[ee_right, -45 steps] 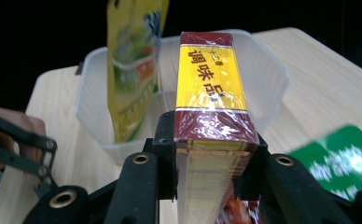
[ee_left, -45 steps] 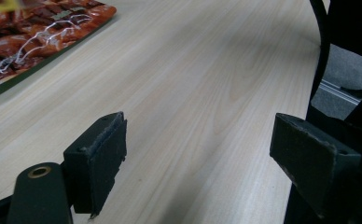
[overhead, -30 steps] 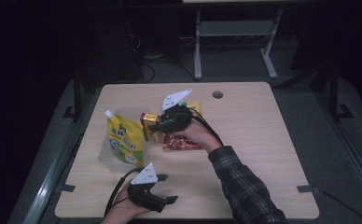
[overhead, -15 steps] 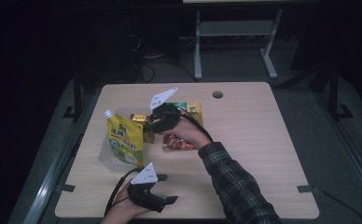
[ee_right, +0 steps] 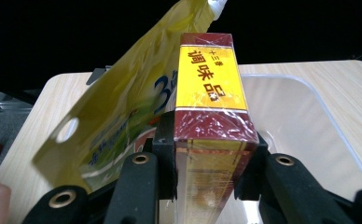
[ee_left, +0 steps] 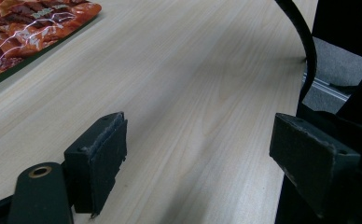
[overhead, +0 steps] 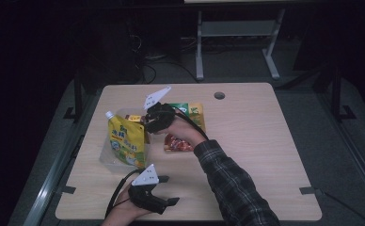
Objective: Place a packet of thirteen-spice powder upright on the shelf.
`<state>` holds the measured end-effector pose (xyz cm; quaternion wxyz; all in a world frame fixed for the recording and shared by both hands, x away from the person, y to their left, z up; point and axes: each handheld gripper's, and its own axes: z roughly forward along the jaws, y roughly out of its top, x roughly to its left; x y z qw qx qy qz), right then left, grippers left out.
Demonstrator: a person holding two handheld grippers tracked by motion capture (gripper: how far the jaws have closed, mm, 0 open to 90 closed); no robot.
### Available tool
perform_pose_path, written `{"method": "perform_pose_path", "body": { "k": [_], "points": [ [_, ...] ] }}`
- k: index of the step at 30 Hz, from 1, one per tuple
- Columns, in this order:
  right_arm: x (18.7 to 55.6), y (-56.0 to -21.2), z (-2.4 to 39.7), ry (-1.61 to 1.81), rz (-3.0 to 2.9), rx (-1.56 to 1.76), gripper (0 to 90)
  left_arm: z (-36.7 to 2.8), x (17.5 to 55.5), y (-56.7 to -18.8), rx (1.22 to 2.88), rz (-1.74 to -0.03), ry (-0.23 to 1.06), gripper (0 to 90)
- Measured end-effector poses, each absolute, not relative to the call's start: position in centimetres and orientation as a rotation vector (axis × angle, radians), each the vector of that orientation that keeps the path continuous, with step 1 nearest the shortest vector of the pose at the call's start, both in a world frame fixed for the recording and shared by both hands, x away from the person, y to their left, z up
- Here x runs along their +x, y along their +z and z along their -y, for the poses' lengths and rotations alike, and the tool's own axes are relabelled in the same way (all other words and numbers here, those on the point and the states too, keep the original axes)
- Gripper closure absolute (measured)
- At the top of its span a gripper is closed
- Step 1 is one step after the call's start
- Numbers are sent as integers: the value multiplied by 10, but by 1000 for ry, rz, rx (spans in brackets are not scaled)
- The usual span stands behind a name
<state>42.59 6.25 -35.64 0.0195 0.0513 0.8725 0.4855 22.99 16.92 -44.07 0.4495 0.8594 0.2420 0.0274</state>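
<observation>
The right gripper (ee_right: 206, 186) clamps the red-and-yellow box (ee_right: 209, 102) between its jaws, over the clear tray (ee_right: 330, 121); the left gripper (ee_left: 202, 163) rests wide, empty.

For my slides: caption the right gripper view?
Right gripper clamps a red-and-yellow seasoning box above a clear plastic tub, beside a yellow spouted pouch.

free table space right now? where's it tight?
Bare: the table's right half, from the red packet to the right edge, and the front strip right of the left hand-held gripper. Tight: back left, where the clear bin, yellow pouch, green packet and the right hand-held gripper holding the box cluster.
</observation>
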Motion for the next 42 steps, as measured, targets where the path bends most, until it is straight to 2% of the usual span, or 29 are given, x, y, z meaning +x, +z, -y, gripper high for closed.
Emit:
{"method": "perform_pose_path", "body": {
  "k": [20,42],
  "points": [
    [426,-369,-80,1496,-2737,147,674,-167,230,-442,2129,-594,62,188],
    [429,-407,-98,1409,-2788,120,669,-170,232,-440,2128,-589,69,189]
  ]
}}
